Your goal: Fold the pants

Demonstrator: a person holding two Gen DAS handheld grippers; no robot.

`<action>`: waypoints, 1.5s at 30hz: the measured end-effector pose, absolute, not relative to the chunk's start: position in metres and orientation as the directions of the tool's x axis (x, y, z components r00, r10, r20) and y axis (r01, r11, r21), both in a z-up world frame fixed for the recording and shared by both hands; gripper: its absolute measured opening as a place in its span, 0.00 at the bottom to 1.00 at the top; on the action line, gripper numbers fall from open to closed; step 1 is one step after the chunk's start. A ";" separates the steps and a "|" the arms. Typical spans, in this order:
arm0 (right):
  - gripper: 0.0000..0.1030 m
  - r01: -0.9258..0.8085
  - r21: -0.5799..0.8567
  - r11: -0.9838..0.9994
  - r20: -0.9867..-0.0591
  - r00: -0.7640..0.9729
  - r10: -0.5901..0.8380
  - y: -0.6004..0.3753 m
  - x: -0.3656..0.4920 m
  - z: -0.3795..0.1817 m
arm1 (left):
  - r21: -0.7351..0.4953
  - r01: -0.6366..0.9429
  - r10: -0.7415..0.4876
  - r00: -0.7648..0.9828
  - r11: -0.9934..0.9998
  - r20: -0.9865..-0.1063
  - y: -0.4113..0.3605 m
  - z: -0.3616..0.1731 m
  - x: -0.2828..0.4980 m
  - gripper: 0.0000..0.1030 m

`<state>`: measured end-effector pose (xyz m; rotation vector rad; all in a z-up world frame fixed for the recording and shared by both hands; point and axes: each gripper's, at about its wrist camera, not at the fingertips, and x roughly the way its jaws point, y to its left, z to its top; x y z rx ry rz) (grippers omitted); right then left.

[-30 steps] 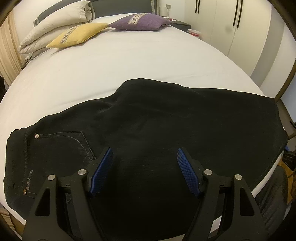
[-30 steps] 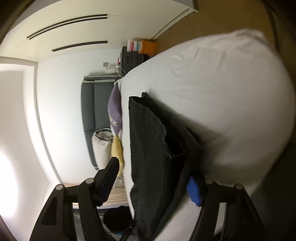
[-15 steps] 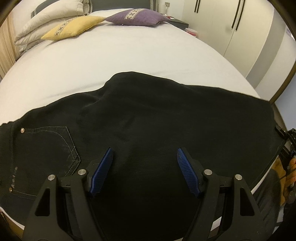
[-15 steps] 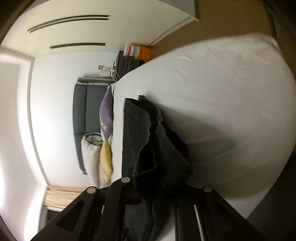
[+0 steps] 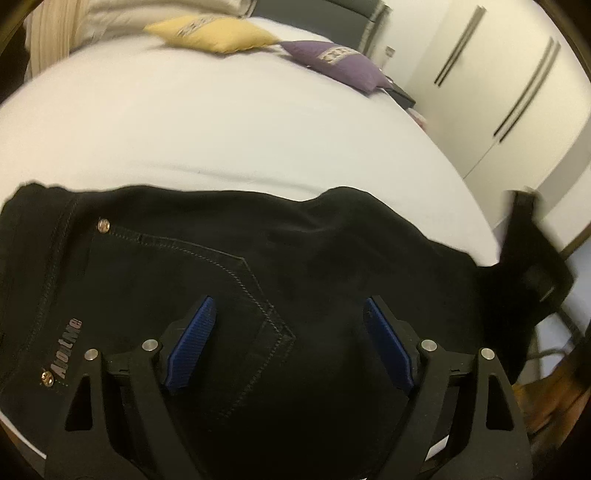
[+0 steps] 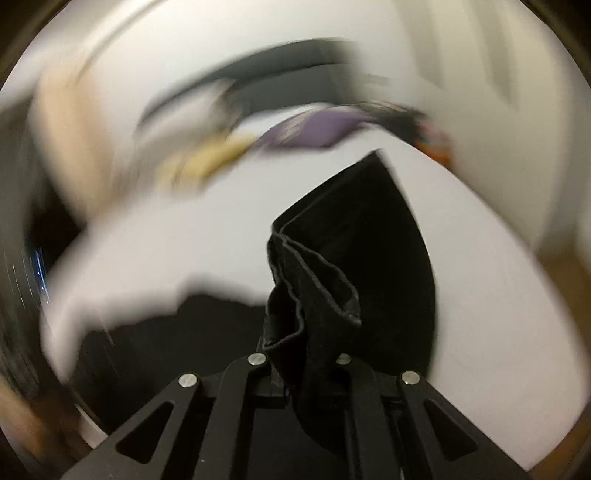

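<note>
Black pants (image 5: 258, 266) lie across the near edge of a white bed (image 5: 229, 122), waistband and back pocket at the left. My left gripper (image 5: 288, 332) is open and empty, its blue pads (image 5: 192, 339) hovering just over the pocket area. My right gripper (image 6: 303, 365) is shut on the leg hems of the pants (image 6: 332, 280) and holds them lifted above the bed; it also shows at the right edge of the left wrist view (image 5: 532, 258), raised with the cloth. The right wrist view is motion-blurred.
A yellow cushion (image 5: 214, 33) and a purple cushion (image 5: 340, 64) lie at the head of the bed beside white pillows. White wardrobe doors (image 5: 509, 85) stand to the right. The floor shows past the bed's right edge.
My right gripper closed on the leg hems and swung them up, rotating fast. My left gripper shifted left over the back pocket and stayed open.
</note>
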<state>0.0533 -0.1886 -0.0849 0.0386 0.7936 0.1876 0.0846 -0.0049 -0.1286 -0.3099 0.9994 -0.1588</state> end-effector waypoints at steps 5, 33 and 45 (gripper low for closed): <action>0.07 -0.278 0.026 0.960 -0.772 0.605 0.196 -0.131 0.043 -0.122 | -0.510 -0.005 -0.449 0.470 0.860 -0.760 -0.005 -0.139 0.091 0.83; 0.07 -0.409 -0.352 0.842 -0.633 0.767 0.108 -0.074 -0.043 -0.112 | -0.749 0.026 -0.731 0.243 0.662 -0.638 -0.067 -0.144 0.119 0.40; 0.07 -0.527 -0.327 0.785 -0.640 0.734 0.226 -0.007 -0.039 -0.113 | -0.567 0.117 -0.570 0.340 0.815 -0.748 0.002 -0.122 0.111 0.07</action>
